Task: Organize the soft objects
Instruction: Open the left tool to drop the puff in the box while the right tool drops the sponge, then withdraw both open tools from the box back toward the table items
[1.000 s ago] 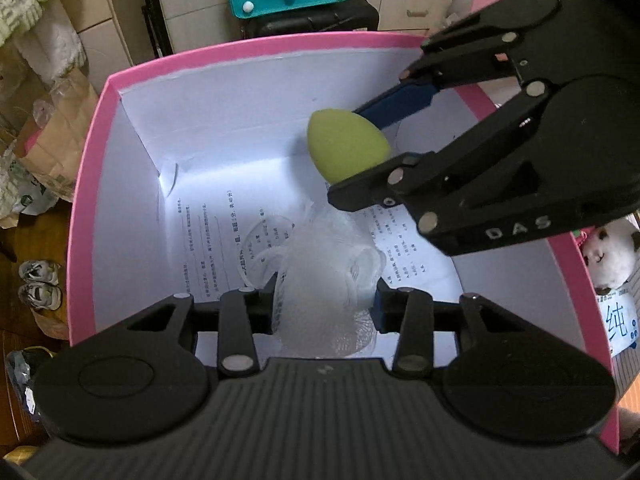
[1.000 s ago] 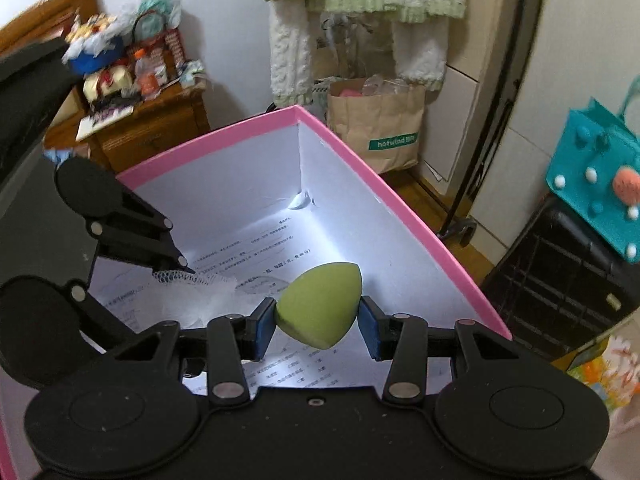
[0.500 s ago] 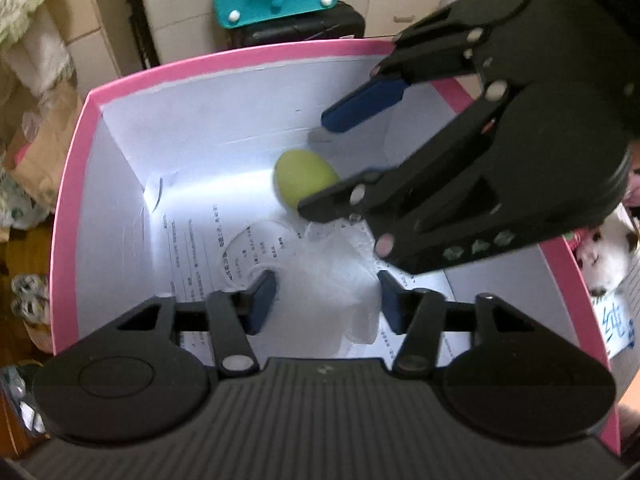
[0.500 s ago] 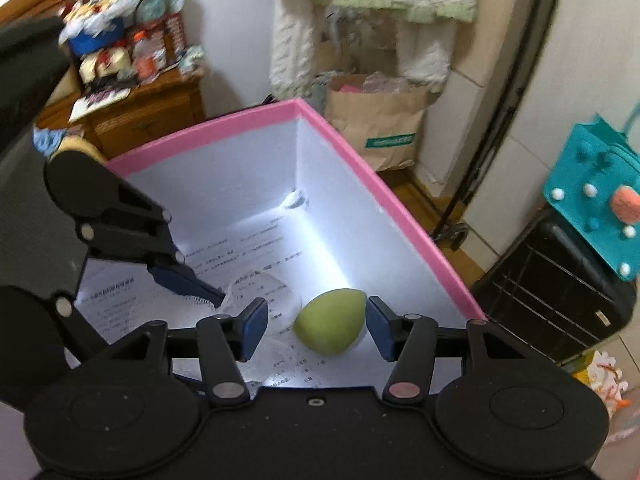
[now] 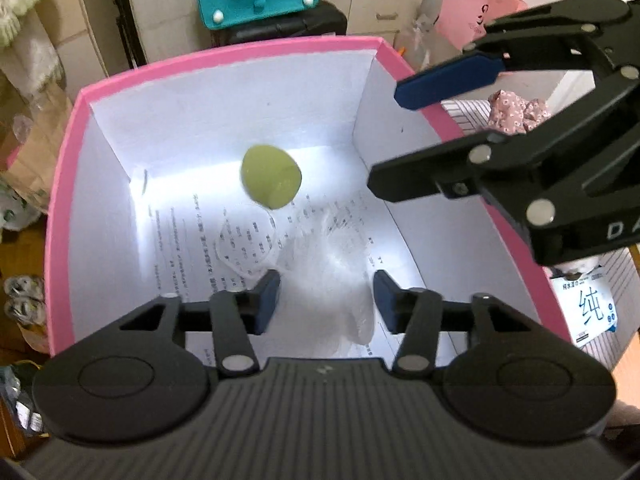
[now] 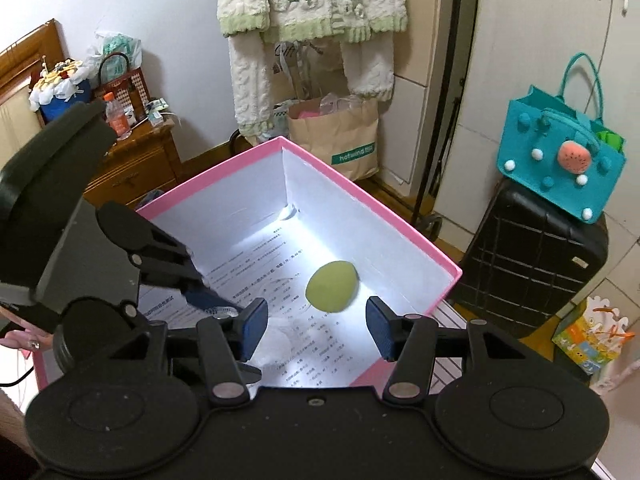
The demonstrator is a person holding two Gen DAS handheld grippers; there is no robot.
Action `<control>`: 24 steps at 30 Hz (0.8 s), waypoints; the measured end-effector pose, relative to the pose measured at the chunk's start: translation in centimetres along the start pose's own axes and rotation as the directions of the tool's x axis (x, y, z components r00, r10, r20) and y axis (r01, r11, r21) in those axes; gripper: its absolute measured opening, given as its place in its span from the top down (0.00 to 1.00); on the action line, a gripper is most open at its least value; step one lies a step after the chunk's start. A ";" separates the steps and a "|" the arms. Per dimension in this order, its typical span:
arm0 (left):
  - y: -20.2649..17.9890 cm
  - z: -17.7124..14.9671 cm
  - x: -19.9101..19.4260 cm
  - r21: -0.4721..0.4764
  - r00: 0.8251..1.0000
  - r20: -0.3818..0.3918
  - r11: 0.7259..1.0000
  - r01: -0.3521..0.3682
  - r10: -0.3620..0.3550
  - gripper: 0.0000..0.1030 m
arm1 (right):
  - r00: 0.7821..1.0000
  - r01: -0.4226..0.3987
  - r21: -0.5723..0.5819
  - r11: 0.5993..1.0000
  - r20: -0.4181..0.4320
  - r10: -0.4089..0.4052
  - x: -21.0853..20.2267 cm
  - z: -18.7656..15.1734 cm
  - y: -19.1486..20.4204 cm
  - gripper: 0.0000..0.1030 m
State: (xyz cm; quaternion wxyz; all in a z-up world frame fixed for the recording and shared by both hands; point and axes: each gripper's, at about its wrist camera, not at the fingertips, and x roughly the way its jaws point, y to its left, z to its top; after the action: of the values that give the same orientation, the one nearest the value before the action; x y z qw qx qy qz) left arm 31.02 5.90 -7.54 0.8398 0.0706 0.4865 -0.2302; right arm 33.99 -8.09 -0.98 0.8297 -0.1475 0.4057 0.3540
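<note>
A green egg-shaped sponge (image 5: 271, 181) lies on the printed paper on the floor of the pink-rimmed box (image 5: 224, 54); it also shows in the right wrist view (image 6: 331, 286). A white mesh puff (image 5: 326, 280) lies on the box floor below my left gripper (image 5: 326, 300), which is open and empty above it. My right gripper (image 6: 313, 326) is open and empty, raised above the box (image 6: 372, 204); it shows in the left wrist view (image 5: 416, 136) over the box's right wall. The puff (image 6: 276, 340) is partly hidden by fingers in the right wrist view.
A teal felt bag (image 6: 560, 160) sits on a black suitcase (image 6: 532, 264) beyond the box. A brown paper bag (image 6: 336, 144) and hanging fluffy clothes (image 6: 312, 20) stand by the wall. A wooden dresser (image 6: 132, 164) is at the left. Floral cloth (image 5: 516, 108) lies right of the box.
My right gripper opened and dropped the green sponge into the box, then lifted back to the right. My left gripper opened and released the mesh puff onto the box floor.
</note>
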 end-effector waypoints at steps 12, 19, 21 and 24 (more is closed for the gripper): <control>-1.8 -1.5 -5.4 0.049 0.997 0.059 0.997 -0.058 0.055 0.36 | 0.998 0.009 0.009 1.000 0.068 -0.010 -4.4 -2.1 2.5 0.42; -3.4 -3.2 -9.2 0.070 0.991 0.111 0.994 -0.086 0.078 0.32 | 0.994 0.027 -0.017 0.999 0.107 -0.025 -8.1 -3.5 5.2 0.41; -3.8 -3.7 -10.1 0.076 0.989 0.123 0.993 -0.088 0.079 0.31 | 0.993 0.024 -0.023 0.999 0.117 -0.022 -9.3 -3.9 6.0 0.41; -4.3 -4.4 -11.6 0.079 0.989 0.135 0.994 -0.076 0.065 0.30 | 0.991 0.024 -0.033 0.999 0.132 -0.019 -11.0 -4.6 7.2 0.40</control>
State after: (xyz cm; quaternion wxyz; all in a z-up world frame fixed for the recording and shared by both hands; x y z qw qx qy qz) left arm 20.73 7.27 0.45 0.8742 0.1075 0.4168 -0.2248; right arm 21.66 -10.55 4.99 0.8557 -0.1427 0.3422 0.3610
